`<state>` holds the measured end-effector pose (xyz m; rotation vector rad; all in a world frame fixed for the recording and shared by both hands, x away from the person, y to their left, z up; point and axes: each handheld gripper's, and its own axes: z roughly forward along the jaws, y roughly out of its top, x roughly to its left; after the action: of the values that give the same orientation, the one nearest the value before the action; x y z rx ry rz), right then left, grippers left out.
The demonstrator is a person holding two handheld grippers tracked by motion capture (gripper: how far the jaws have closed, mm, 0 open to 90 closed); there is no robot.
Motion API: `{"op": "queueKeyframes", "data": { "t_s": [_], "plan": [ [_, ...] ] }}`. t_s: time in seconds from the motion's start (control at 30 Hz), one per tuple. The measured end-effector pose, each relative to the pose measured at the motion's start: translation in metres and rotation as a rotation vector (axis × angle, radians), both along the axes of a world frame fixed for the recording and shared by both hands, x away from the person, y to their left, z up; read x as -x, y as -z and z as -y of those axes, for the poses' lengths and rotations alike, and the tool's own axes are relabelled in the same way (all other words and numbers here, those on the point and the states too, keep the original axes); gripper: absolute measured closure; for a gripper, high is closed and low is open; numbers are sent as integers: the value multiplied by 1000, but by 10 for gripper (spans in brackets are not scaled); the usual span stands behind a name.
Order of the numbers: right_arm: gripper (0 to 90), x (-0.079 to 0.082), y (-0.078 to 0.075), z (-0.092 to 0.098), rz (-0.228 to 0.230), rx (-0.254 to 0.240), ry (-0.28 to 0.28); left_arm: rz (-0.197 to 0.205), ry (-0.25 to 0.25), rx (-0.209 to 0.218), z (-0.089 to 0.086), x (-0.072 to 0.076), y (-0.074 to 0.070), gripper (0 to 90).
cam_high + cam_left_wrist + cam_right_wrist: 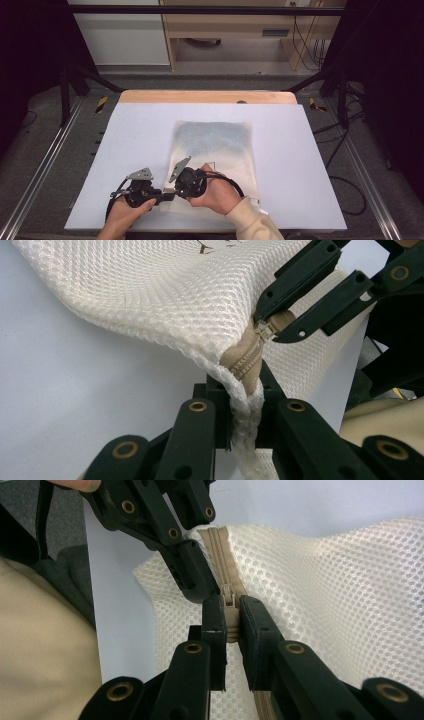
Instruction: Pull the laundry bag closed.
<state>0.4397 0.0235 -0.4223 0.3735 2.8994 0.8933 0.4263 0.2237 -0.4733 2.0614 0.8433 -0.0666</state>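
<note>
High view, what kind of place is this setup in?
Likely a lab or workshop recording bay, not a home. A padded table stands inside a metal frame with dark curtains at the sides, cables trail over grey carpet, and wooden office furniture stands behind.

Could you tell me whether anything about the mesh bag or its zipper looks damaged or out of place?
Nothing stands out. The mesh bag lies flat apart from the near corner, lifted where the left tongs clamp its edge and the right tongs pinch the zipper pull. No tears show.

No legible text; only cut-off dark marks on mesh bag (165,295).
</note>
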Motion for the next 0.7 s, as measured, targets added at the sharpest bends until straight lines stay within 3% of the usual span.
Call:
{"op": "queueKeyframes", "data": {
  "t_s": [0.2,0.7],
  "plan": [
    [821,0,0,7,-4,16,20,6,8,1,1,1,-1,822],
    [820,3,3,18,-18,5,29,7,37,-16,9,5,1,822]
  ]
}}
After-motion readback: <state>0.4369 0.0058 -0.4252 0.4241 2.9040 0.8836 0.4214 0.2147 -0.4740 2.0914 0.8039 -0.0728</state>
